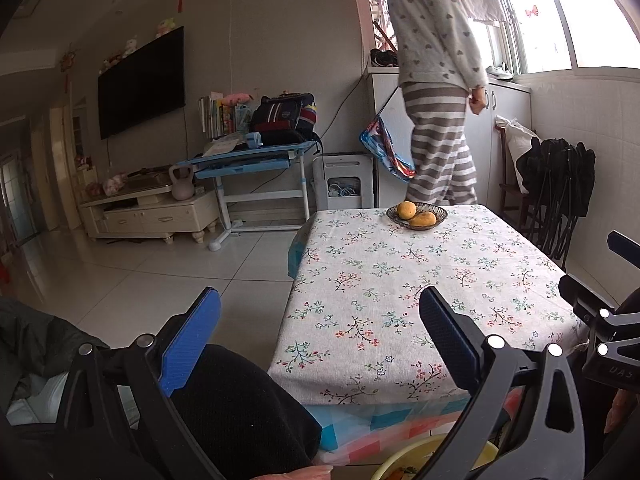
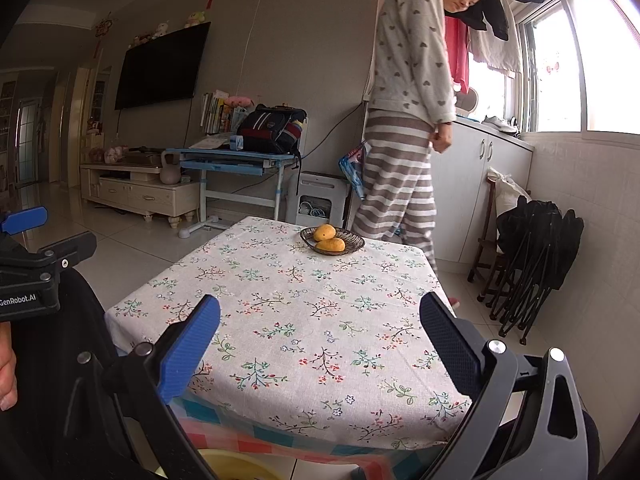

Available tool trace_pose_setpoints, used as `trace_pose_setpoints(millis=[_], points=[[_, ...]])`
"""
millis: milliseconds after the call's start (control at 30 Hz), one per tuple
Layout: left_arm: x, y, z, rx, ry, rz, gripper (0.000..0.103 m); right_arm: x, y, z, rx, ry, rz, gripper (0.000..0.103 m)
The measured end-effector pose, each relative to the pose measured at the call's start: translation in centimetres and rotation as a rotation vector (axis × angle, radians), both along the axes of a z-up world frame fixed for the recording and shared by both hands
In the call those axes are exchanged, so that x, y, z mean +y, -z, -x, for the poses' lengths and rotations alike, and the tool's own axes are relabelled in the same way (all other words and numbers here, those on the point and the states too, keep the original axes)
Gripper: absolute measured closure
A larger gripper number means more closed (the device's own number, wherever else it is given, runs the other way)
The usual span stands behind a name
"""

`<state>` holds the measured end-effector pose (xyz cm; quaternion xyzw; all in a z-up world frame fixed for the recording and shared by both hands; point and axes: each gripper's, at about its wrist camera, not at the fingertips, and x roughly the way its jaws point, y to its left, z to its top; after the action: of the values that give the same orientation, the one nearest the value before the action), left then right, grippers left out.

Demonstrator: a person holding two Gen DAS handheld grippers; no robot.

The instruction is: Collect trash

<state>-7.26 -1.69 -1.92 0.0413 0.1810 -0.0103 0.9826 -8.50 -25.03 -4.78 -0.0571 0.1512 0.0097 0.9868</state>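
I have both grippers hanging low at the near edge of the table (image 2: 304,320), neither touching anything. My left gripper (image 1: 320,340) has its blue fingers (image 1: 190,344) spread wide with nothing between them; it sits off the near left corner, over a dark-trousered knee (image 1: 240,408). My right gripper (image 2: 320,344) is spread just as wide and also holds nothing, with the flowered tablecloth (image 1: 400,280) showing between its pads.

On the cloth I can find no loose trash at all. The only thing on the tabletop is a dark wicker dish (image 2: 332,240) near the far edge, holding two yellow-orange mangoes (image 2: 324,233) side by side and touching.

Below the near edge, under the overhang of a chequered under-cloth (image 1: 360,428), the rim of a yellow basin (image 1: 436,454) shows with something orange inside (too little of it is in view for me to say what it is). The right wrist view catches the same yellow rim at its bottom edge.

A person in grey heart-print top and striped trousers (image 2: 404,120) stands beyond the far edge, beside the white cabinets (image 2: 476,184) under the window. Folded black chairs (image 2: 536,256) lean against the tiled wall off the right edge.
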Motion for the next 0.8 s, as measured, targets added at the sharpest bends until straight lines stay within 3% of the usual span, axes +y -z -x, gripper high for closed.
trace_pose_setpoints(millis=[533,800], points=[[0.0,0.6,-0.3,0.031,-0.015,-0.01,0.007,-0.4,0.0,0.1,0.004,-0.001,0.007,0.007],[0.1,1.2,-1.1,0.093,-0.027,-0.015,0.007,-0.2,0.3,0.0,0.005,-0.004,0.016,0.007]])
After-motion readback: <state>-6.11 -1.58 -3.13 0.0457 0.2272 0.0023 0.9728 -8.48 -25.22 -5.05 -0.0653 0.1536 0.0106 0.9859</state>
